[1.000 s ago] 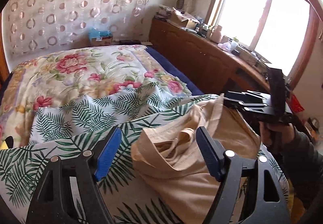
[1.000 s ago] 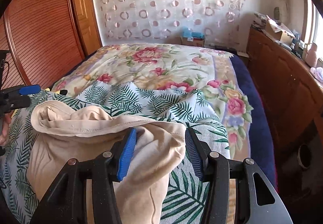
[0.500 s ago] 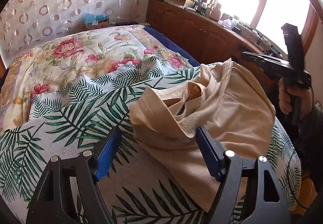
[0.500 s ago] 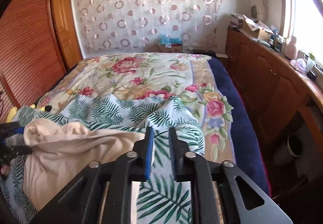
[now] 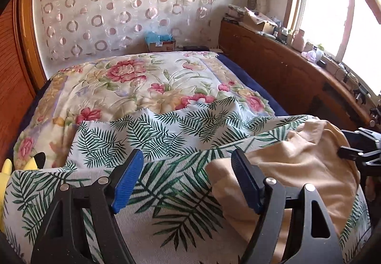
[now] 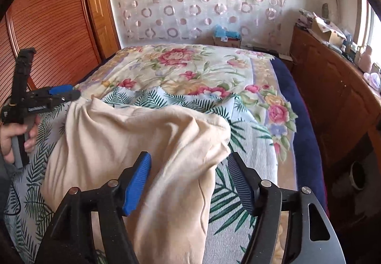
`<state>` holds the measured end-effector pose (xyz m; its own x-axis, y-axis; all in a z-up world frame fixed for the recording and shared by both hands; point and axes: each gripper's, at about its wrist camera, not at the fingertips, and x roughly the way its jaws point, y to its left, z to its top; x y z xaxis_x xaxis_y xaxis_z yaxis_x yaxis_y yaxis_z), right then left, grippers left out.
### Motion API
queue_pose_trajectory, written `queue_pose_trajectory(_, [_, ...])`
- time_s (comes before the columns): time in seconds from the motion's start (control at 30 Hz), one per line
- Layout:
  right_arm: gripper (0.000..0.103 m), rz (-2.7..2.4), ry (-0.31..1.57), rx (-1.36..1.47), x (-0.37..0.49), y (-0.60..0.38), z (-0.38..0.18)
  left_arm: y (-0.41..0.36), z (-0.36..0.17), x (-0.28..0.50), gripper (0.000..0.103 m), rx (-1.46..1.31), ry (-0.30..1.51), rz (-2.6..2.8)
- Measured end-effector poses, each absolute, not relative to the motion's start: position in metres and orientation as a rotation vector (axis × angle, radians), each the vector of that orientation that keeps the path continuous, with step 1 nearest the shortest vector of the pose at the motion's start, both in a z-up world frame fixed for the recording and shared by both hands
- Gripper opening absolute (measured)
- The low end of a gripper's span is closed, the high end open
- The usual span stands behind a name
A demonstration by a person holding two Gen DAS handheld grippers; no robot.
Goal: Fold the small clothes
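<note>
A beige garment (image 6: 133,135) lies rumpled on the fern-print cloth (image 5: 166,192) at the near end of the bed. My right gripper (image 6: 189,155) hangs just over the garment's near right part. Its jaws are opening, a fold of the garment lies between them, and the pads do not press it. In the left wrist view the garment (image 5: 297,168) sits to the right. My left gripper (image 5: 187,153) is open over the fern cloth, its right fingertip (image 5: 240,168) at the garment's left edge. Each gripper shows in the other's view: left gripper (image 6: 59,94), right gripper (image 5: 357,147).
A floral quilt (image 5: 142,88) covers the far half of the bed. A long wooden cabinet (image 5: 281,69) with clutter runs along the right under the window. A wooden wardrobe (image 6: 47,33) stands on the left. A yellow toy (image 5: 9,168) lies at the bed's left edge.
My right gripper went from shut to open, and the garment now lies between its jaws. The left gripper swung left and dipped, so the garment sits further right and flatter in its view.
</note>
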<state>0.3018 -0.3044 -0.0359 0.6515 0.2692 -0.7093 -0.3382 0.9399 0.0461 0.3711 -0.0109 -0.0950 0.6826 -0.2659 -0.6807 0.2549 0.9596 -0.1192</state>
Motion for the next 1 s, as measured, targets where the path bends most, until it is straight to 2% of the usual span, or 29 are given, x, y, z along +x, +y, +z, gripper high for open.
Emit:
queue_pose_trajectory(0.37, [0.069, 0.392, 0.884, 0.025, 0.334, -0.316, -0.056, -0.033, -0.125, 0.354, 0.077, -0.045, 0.948, -0.441])
queue_pose_trajectory(0.43, [0.069, 0.397, 0.877, 0.02, 0.335, -0.313, -0.057, -0.037, -0.126, 0.355, 0.077, -0.049, 0.936, -0.438])
queue_pose_trajectory(0.47, [0.069, 0.405, 0.875, 0.021, 0.335, -0.313, -0.058, -0.039, -0.126, 0.356, 0.077, -0.055, 0.941, -0.438])
queue_pose_trajectory(0.5, [0.062, 0.418, 0.871, 0.025, 0.336, -0.312, -0.059, -0.04, -0.125, 0.358, 0.077, -0.065, 0.941, -0.442])
queue_pose_trajectory(0.53, [0.058, 0.43, 0.866, 0.023, 0.335, -0.312, -0.06, -0.041, -0.126, 0.358, 0.074, -0.078, 0.945, -0.455])
queue_pose_trajectory(0.57, [0.051, 0.439, 0.862, 0.016, 0.334, -0.311, -0.061, -0.042, -0.125, 0.359, 0.071, -0.087, 0.943, -0.462])
queue_pose_trajectory(0.6, [0.039, 0.452, 0.857, 0.011, 0.331, -0.31, -0.062, -0.044, -0.125, 0.36, 0.06, -0.092, 0.944, -0.467])
queue_pose_trajectory(0.7, [0.026, 0.483, 0.853, 0.003, 0.329, -0.309, -0.067, -0.046, -0.129, 0.363, 0.019, -0.143, 0.976, -0.535])
queue_pose_trajectory(0.73, [0.024, 0.489, 0.847, -0.001, 0.329, -0.31, -0.067, -0.045, -0.129, 0.363, 0.012, -0.156, 0.98, -0.538])
queue_pose_trajectory(1.0, [0.021, 0.527, 0.666, -0.067, 0.302, -0.296, -0.024, -0.023, -0.079, 0.321, 0.009, -0.182, 0.827, -0.562])
